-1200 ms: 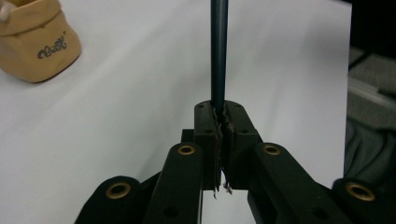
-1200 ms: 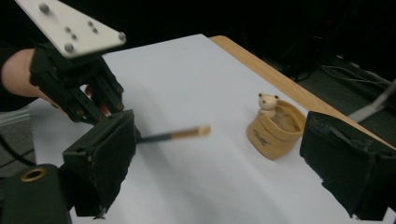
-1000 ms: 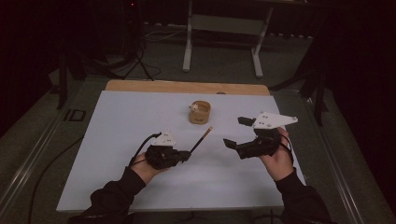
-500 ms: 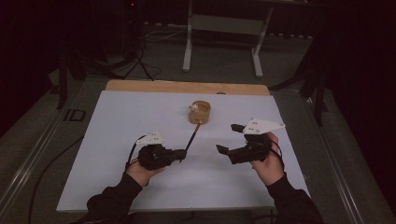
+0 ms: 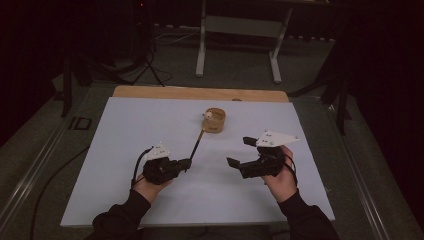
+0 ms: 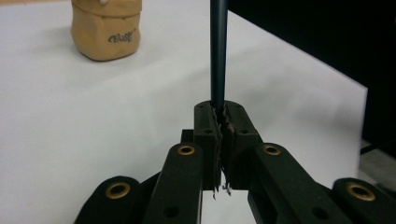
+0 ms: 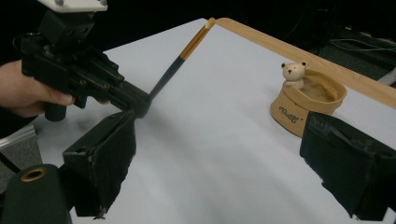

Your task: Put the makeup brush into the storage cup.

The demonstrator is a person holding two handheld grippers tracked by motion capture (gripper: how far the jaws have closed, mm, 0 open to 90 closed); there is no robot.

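Dark shaft: your pen (image 5: 196, 145) is showing a slim dark lower barrel, a golden-orange upper part and a pale tip; in the right gripper view (image 7: 181, 57) the colour change sits about halfway up.
Pen position: it is rising from your left gripper (image 5: 186, 163), slanting up and away over the white board (image 5: 120, 130), its tip pointing toward the pot.
Left gripper grip: your jaws are clamping tight on the pen's dark end; in the left gripper view (image 6: 223, 135) the toothed pads (image 6: 211, 140) are meeting around the barrel (image 6: 218, 51).
Right gripper: you are holding it (image 5: 240, 155) low over the board to the right of the pen, jaws standing wide apart with nothing between them; its pads (image 7: 109, 158) are framing bare board.
Container: a small tan round pot (image 5: 215, 121) is standing upright on the board, beyond the pen's tip, near the wooden edge (image 5: 200, 93).
Pot contents: a little pale bear figure (image 7: 293, 73) is peeking over the rim on one side; the rest of the inside is looking bare.
Pot marking: dark lettering is showing on its wall (image 6: 122, 36), too small to read.
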